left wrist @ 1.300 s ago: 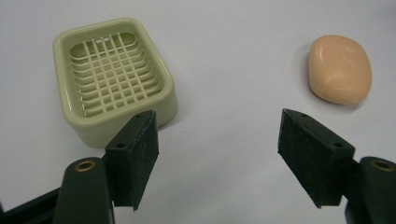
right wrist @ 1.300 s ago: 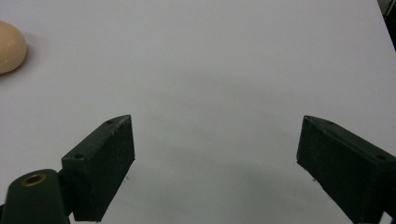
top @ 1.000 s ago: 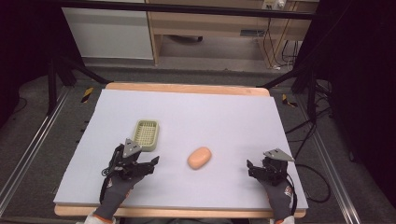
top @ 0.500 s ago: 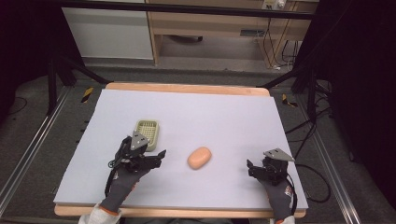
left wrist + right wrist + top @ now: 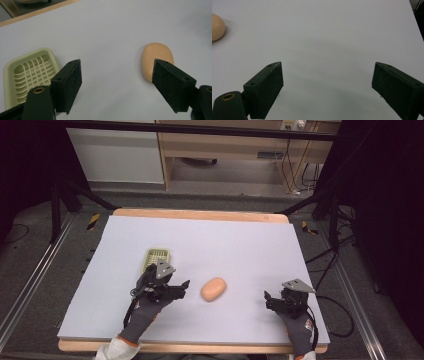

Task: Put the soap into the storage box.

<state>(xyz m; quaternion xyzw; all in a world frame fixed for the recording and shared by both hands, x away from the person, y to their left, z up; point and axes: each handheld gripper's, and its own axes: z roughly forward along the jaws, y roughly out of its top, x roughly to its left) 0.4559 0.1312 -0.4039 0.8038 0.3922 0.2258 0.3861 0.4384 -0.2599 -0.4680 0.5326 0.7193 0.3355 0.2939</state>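
An orange oval soap bar [image 5: 213, 289] lies near the middle front of the white table [image 5: 225, 245]. Behind and left of it sits a pale green slotted soap dish [image 5: 158, 258]. My left gripper [image 5: 172, 287] hovers between dish and soap, open and holding nothing. In the left gripper view the dish [image 5: 27, 75] is at the left and the soap [image 5: 156, 59] just beyond the right jaw, partly hidden by it. My right gripper [image 5: 276, 301] rests open near the front right of the table; its view [image 5: 327, 85] shows bare tabletop with the soap's edge [image 5: 217, 27] far left.
The table has a wooden rim [image 5: 200, 215] at the back and front. Behind it stand a wooden cabinet [image 5: 225, 150] and black stand legs [image 5: 65, 195]. Cables [image 5: 330, 265] trail off the right side.
My left gripper has moved forward and to the right, from beside the dish toward the soap. The right gripper has stayed in place.
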